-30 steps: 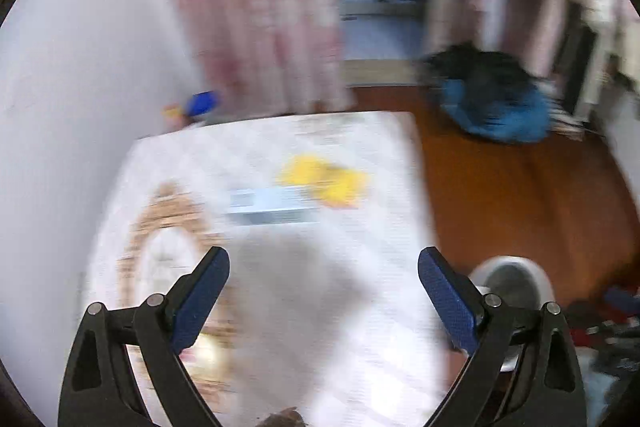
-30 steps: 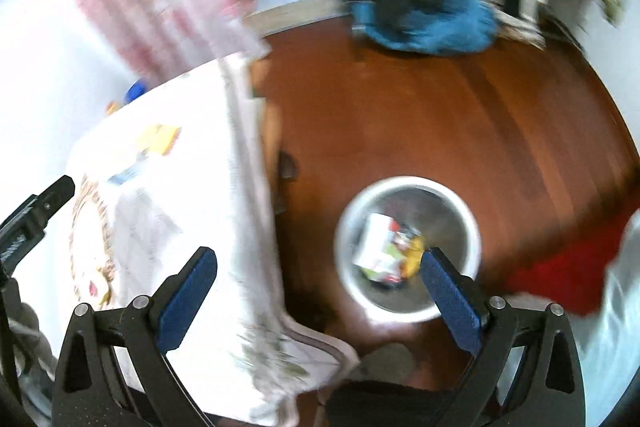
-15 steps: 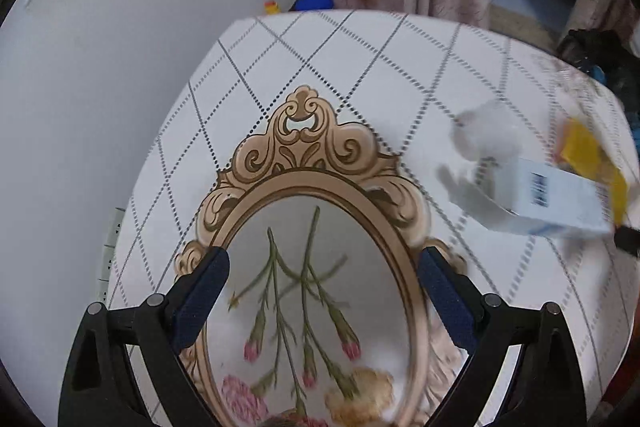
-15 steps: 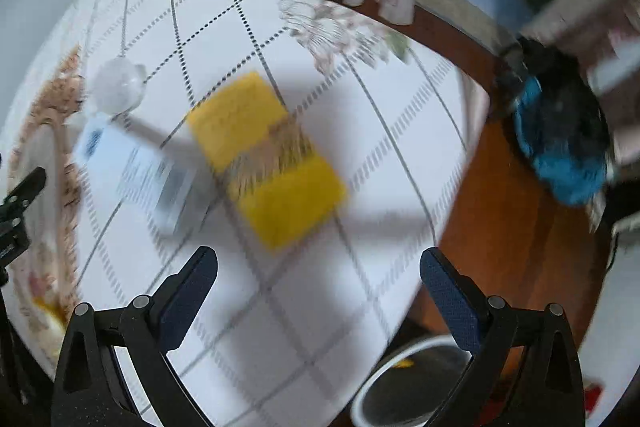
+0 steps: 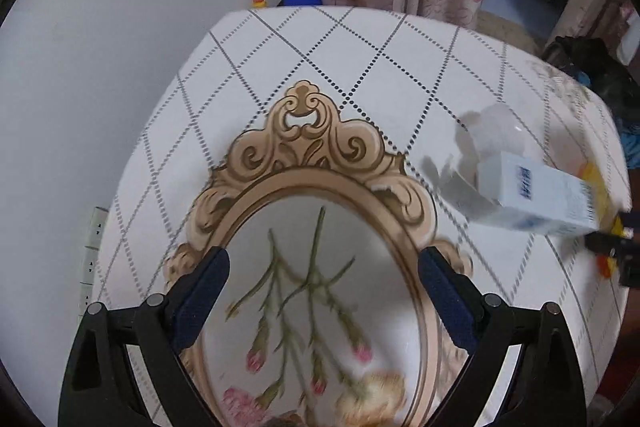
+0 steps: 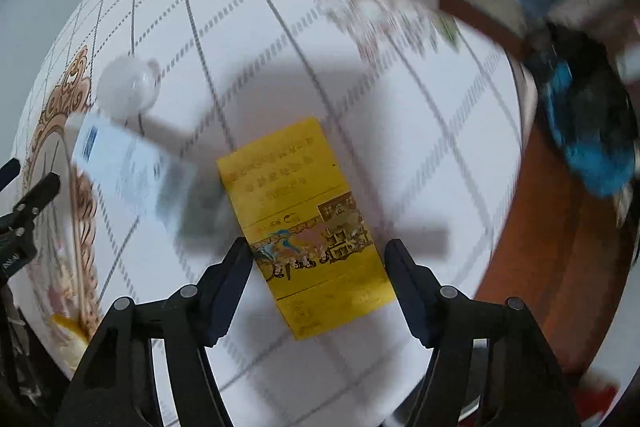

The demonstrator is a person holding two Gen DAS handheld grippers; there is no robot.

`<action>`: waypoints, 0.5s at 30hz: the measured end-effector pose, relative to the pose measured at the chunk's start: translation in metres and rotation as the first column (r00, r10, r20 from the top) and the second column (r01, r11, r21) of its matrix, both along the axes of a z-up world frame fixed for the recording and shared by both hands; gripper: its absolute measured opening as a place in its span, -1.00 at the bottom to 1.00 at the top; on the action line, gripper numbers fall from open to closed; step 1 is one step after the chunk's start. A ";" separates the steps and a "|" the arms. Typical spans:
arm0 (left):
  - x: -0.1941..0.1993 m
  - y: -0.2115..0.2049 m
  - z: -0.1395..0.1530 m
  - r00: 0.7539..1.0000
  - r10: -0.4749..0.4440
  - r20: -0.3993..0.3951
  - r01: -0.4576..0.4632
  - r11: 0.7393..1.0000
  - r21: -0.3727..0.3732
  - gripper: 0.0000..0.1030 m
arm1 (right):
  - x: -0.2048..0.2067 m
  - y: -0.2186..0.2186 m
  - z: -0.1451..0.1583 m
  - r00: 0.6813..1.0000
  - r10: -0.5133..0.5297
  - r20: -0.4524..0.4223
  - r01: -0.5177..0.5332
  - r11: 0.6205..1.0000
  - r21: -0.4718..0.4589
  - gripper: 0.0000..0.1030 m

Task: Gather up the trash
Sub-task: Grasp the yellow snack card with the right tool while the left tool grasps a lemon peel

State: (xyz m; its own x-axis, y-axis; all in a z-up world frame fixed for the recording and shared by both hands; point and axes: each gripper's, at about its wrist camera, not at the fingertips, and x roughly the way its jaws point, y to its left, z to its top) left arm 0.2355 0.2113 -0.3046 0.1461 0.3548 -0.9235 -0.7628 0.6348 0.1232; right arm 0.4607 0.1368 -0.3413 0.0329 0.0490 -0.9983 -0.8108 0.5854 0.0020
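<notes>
My right gripper (image 6: pixel 318 267) hangs just above the yellow packet (image 6: pixel 304 223), which lies flat on the worktop (image 6: pixel 400 107) near its front edge; its fingers are spread wide, one on each side of the packet, and they hold nothing. My left gripper (image 5: pixel 323 291) is over the printed oval pattern on the cloth, also spread and empty. The white box (image 6: pixel 124 167) lies just left of the packet, and a crumpled clear wrapper (image 6: pixel 128 87) is behind the box. I think the main risk is the thinness of the packet: if I close the fingers too high, they will slide over it and catch nothing, and if I press too low, they may pinch the tablecloth and drag it, so the box and wrapper move. The picture is blurred, so my aim can be wrong, and a push could send the packet off the edge to the floor (image 6: pixel 540 247).
</notes>
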 end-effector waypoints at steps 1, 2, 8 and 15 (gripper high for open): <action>-0.006 -0.004 0.004 1.000 -0.009 0.010 0.010 1.000 -0.004 0.87 | -0.007 -0.011 0.001 0.999 -0.032 0.003 0.032 0.999 -0.002 0.34; -0.015 -0.011 0.009 1.000 -0.021 0.023 0.021 1.000 -0.010 0.87 | -0.019 -0.026 0.002 0.998 -0.060 -0.005 0.060 0.998 0.000 0.34; -0.071 -0.068 0.023 0.993 -0.085 0.081 0.093 0.990 -0.107 0.87 | -0.099 -0.109 0.004 0.982 -0.182 -0.058 0.184 0.982 0.044 0.33; -0.075 -0.093 -0.008 0.991 -0.102 0.085 0.118 0.970 -0.214 0.85 | -0.149 -0.138 0.007 0.967 -0.248 -0.064 0.252 0.966 0.057 0.42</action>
